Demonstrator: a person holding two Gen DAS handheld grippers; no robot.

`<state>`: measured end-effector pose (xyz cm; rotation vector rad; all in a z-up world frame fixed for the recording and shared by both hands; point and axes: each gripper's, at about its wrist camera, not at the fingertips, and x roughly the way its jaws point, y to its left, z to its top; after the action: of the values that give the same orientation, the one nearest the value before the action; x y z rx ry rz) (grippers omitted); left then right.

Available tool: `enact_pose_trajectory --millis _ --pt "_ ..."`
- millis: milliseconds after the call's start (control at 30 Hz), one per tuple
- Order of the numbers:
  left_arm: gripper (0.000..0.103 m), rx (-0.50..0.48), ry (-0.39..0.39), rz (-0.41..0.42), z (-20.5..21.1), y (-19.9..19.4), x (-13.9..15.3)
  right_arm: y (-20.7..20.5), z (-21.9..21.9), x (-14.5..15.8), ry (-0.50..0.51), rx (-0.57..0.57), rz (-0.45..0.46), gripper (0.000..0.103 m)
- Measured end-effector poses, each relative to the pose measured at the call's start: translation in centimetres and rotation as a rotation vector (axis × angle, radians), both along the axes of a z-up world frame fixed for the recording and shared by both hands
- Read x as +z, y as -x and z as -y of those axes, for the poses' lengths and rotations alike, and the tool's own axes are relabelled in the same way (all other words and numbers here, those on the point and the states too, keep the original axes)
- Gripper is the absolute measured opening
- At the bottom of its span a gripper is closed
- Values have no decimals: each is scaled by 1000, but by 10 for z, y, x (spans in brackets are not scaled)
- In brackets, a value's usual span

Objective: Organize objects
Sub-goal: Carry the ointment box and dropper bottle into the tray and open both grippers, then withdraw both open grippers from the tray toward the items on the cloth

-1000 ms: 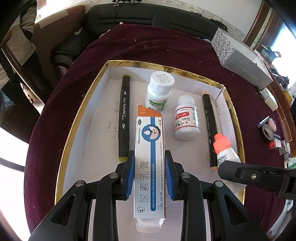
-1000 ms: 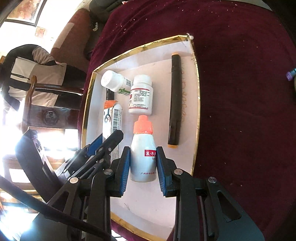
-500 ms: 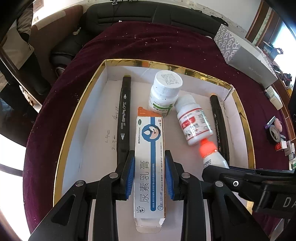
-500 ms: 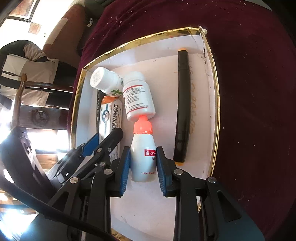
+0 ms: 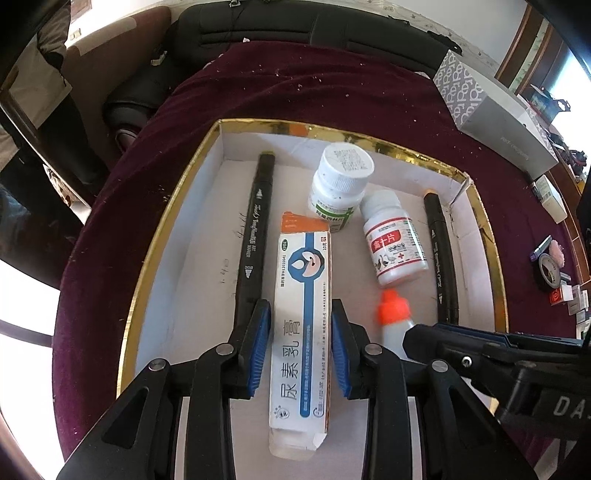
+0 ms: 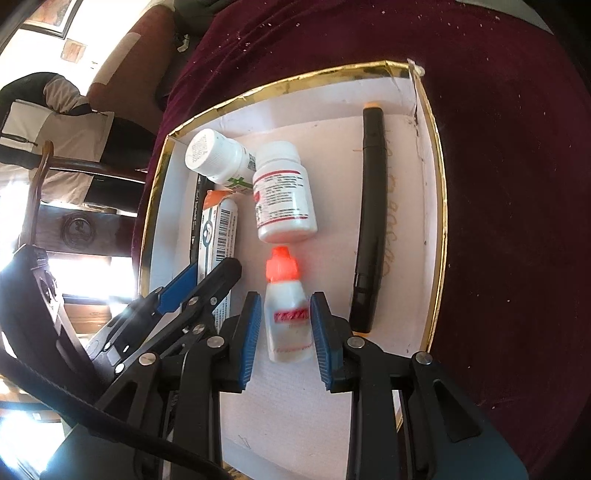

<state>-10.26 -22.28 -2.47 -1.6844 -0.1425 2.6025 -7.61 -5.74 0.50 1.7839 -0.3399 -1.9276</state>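
Note:
A gold-rimmed white tray (image 5: 173,199) (image 6: 436,177) holds the objects. My left gripper (image 5: 300,350) is open, its pads a little apart from the long white and blue ointment box (image 5: 304,325) lying between them on the tray floor. My right gripper (image 6: 283,339) is open around a small dropper bottle with an orange cap (image 6: 286,310), which lies on the tray; it also shows in the left wrist view (image 5: 393,321). A red-label pill bottle (image 5: 393,240) (image 6: 282,195) and a green-label pill bottle (image 5: 340,181) (image 6: 218,158) lie beyond. Two black markers (image 5: 255,229) (image 6: 371,214) lie along the sides.
The tray sits on a round table with a dark red cloth (image 5: 295,88). A grey patterned box (image 5: 491,114) lies at the far right, with small items (image 5: 550,266) near the right edge. A black sofa (image 5: 295,26) and a wooden chair (image 6: 74,229) stand beyond the table.
Both grippers opened: the ointment box and the dropper bottle now lie free on the tray floor. The dropper bottle's cap no longer touches the red-label bottle it had pushed.

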Motion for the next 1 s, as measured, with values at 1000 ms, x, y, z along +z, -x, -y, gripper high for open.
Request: enact_pose_trajectory --millis 1000 --pt "48 -98 -32 -78 -128 -72 89 -20 -259 45 -35 -309 -119 47"
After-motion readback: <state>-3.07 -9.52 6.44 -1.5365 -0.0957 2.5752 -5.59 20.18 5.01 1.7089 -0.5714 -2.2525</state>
